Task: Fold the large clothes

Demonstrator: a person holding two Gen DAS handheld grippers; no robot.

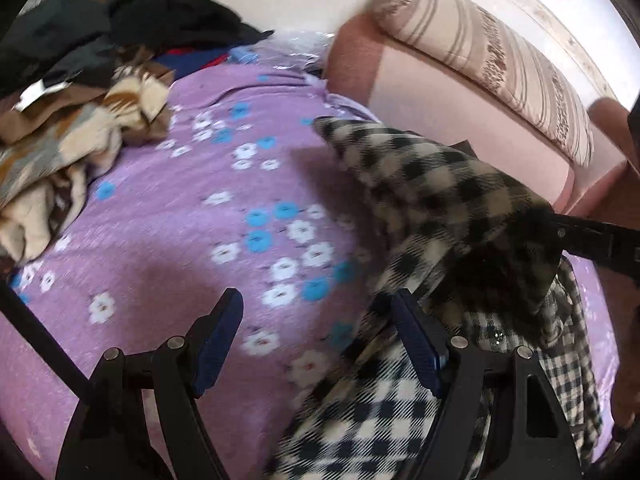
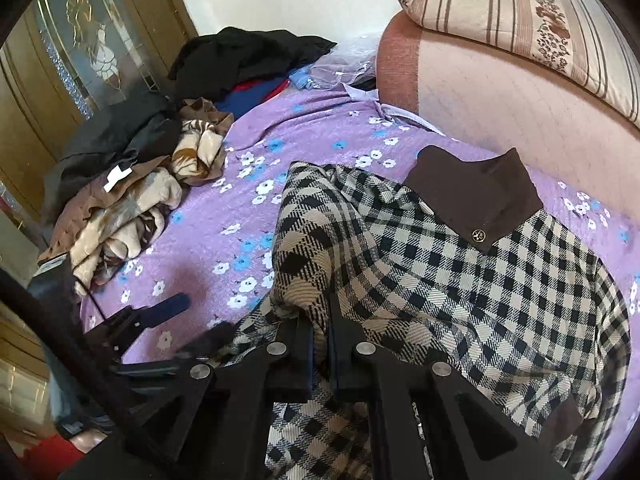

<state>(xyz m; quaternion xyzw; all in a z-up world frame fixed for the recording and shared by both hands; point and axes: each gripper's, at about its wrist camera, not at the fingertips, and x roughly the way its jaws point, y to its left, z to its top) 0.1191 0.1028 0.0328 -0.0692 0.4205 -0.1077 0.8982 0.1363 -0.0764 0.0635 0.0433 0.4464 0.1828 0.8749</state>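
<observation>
A black-and-cream checked garment [image 2: 460,280] with a dark brown collar [image 2: 476,196] and a small metal button lies on the purple flowered bed sheet [image 2: 248,208]. My right gripper [image 2: 323,334] is shut on a raised fold of the checked cloth, which drapes over toward the garment's middle. In the left wrist view that gripper [image 1: 560,234] comes in from the right, its tips buried in the lifted checked garment [image 1: 440,184]. My left gripper [image 1: 320,322] hangs open above the sheet at the garment's left edge, nothing between its blue pads [image 1: 222,332]. The left gripper [image 2: 188,322] also shows low left in the right wrist view.
A heap of brown, cream and black clothes [image 2: 132,200] lies on the far left of the bed. A pink upholstered bolster [image 2: 500,92] with a striped pillow [image 2: 540,20] runs along the right. A wooden door with glass [image 2: 72,48] stands behind the heap.
</observation>
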